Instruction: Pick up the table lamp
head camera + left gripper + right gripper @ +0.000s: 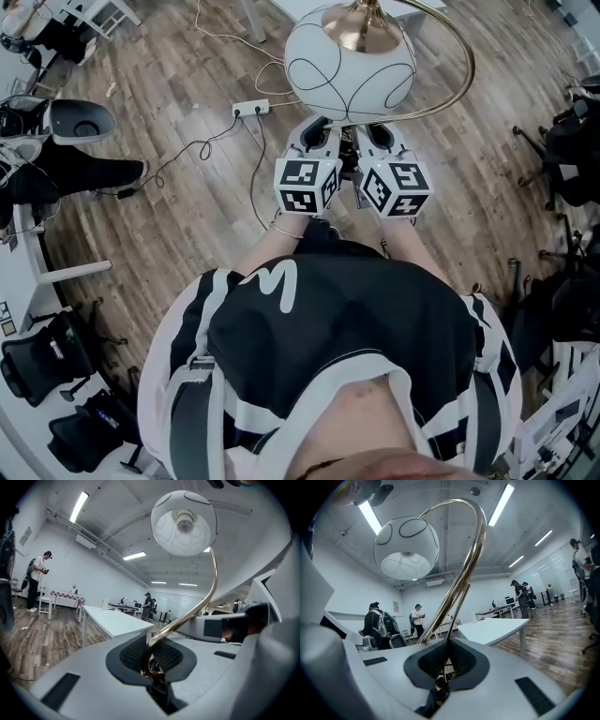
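**Status: pick-up of the table lamp**

- The table lamp (349, 61) is located at the upper centre of the head view. Its white shade (184, 524) is carried on a curved brass stem (206, 602).
- The left gripper (151, 660) is closed on the lower end of the brass stem, which is seated between the ribbed pads (133, 656).
- The right gripper (443, 667) is fully closed. A thin dark strand (451, 625) running beside the stem is pinched between its pads. Whether this is a cord or a rod cannot be determined.
- Both grippers are positioned side by side at centre frame in the head view, directly below the shade.
- Only wooden floor (187, 216) is seen beneath the lamp, and no supporting surface is visible. The lamp base is not shown.

The grasp is judged complete and the lamp is probably already lifted. Only steady holding is judged to remain.
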Tool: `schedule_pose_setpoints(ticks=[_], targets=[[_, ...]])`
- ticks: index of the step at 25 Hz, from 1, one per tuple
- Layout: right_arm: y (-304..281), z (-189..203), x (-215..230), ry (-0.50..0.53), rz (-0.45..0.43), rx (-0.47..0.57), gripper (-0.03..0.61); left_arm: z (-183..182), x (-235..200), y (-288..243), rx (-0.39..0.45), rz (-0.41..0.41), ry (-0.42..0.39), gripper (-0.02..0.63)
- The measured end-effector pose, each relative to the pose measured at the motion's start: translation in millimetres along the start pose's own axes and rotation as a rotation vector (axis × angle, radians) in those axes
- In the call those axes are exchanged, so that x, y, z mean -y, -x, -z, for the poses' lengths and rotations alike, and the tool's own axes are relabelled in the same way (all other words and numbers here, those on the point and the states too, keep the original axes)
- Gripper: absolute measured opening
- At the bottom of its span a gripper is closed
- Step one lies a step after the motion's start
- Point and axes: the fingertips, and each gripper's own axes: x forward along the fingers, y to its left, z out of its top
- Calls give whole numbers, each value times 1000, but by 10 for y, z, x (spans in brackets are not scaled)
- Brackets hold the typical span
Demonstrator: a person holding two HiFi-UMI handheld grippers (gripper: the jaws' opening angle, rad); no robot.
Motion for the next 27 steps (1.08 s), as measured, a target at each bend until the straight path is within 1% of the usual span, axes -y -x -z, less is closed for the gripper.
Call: schedule_pose_setpoints(ticks=[27], targets=[[110,-56,116,-5,14,14,15,-13,157,-62,4,19,-13,34]])
